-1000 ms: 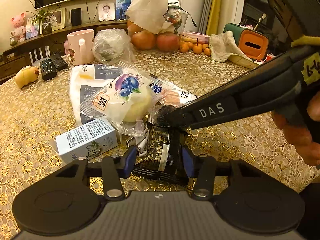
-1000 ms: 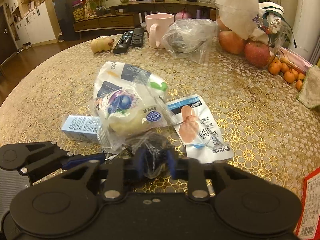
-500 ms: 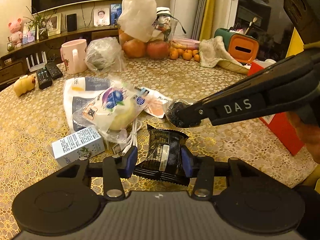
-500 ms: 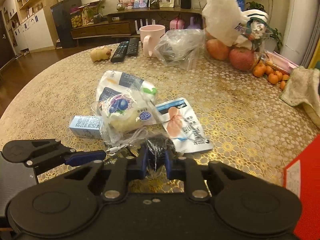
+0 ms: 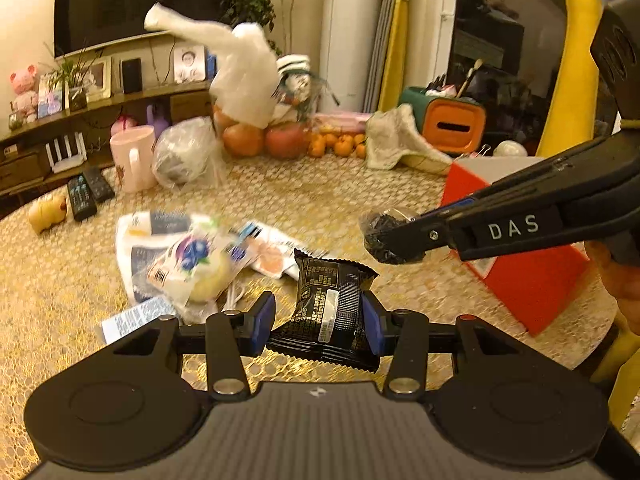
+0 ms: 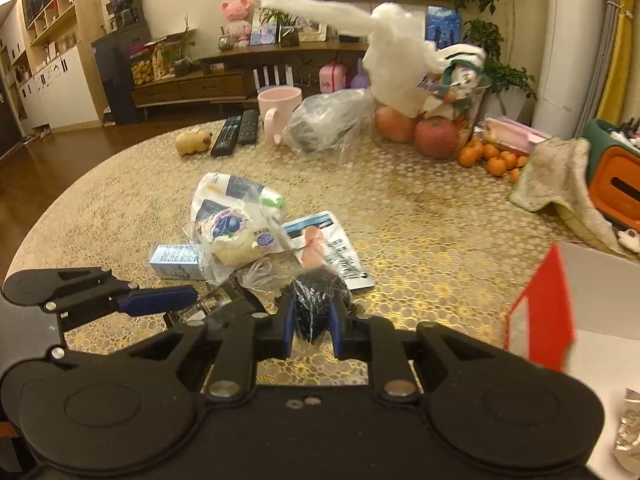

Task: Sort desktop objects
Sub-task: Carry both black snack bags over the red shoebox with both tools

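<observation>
Gold lace cloth covers our round table (image 6: 420,236), lit warm by a living room with shelves and a television behind. Working left to right, we carry the black snack packet (image 5: 334,308) in the left tool (image 5: 318,322), its blue pads narrowed onto the packet's sides so that it hangs clear of the cloth. Below and beyond it lies the unsorted heap: a small blue-white carton (image 6: 174,261), the blueberry bun bag (image 6: 236,236) over a tissue pack, and a flat printed pouch (image 6: 330,250). Our right tool (image 6: 312,320) pinches, nearly closed, a dark clump in clear wrap (image 6: 316,300), also lifted off the table. Furthest right stands the red box (image 6: 540,312), open-topped; we judge both items are held high to clear its wall and drop inside.
</observation>
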Motion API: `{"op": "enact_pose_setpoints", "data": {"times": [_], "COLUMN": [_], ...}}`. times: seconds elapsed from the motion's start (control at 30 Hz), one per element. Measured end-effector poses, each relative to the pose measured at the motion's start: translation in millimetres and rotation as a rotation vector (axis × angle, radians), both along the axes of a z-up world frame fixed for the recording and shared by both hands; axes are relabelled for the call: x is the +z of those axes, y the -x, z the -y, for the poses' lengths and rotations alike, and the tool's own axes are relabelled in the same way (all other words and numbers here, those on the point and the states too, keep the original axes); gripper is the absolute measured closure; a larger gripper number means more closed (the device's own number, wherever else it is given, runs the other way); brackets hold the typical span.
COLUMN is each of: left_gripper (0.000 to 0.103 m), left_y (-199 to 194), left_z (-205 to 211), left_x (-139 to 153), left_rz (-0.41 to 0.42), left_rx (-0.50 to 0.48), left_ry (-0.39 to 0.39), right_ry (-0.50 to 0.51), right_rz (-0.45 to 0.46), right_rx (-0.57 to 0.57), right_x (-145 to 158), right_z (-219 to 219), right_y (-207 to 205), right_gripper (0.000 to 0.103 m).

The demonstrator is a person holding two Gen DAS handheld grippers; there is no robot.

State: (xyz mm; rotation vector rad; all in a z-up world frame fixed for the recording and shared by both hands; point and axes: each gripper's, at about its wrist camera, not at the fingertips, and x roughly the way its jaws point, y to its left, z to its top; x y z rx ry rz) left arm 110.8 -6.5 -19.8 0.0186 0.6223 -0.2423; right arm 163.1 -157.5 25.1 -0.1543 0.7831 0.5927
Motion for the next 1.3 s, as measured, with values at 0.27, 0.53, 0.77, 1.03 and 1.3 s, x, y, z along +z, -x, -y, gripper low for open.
{"op": "enact_pose_setpoints", "data": {"times": [0.27,0.53,0.77,1.03,1.3], "left_gripper": [0.058,0.058,0.058,0.058,0.058], "left_y": [6.8,3.2,-3.8,-15.9,-35.5], "left_z": [27.8,63.7,106.6,159.9,206.0], "left_x": [26.1,44.8,56.4,60.1,54.4], "left_rz": [0.045,0.061,0.076,0.074,0.051], "left_rx": [-0.038,-0.096,-0.172,-0.262,-0.333], "left_ry": [-0.001,0.006,-0.015,-0.044,-0.068], "right_ry": [-0.005,-0.006,-0.008,0.006,0.011], "right_rz": [0.039,0.08,0.094,0.095,0.077], "right_rx": [-0.036,-0.112,-0.191,-0.276,-0.341], "right_x": [21.8,37.9,38.4,31.0,18.9], "right_z": [35.9,87.3,136.1,190.7,231.9], "right_y": [16.6,23.0,23.0,20.9,14.1], "right_gripper": [0.087,0.087,0.087,0.087,0.087]}}
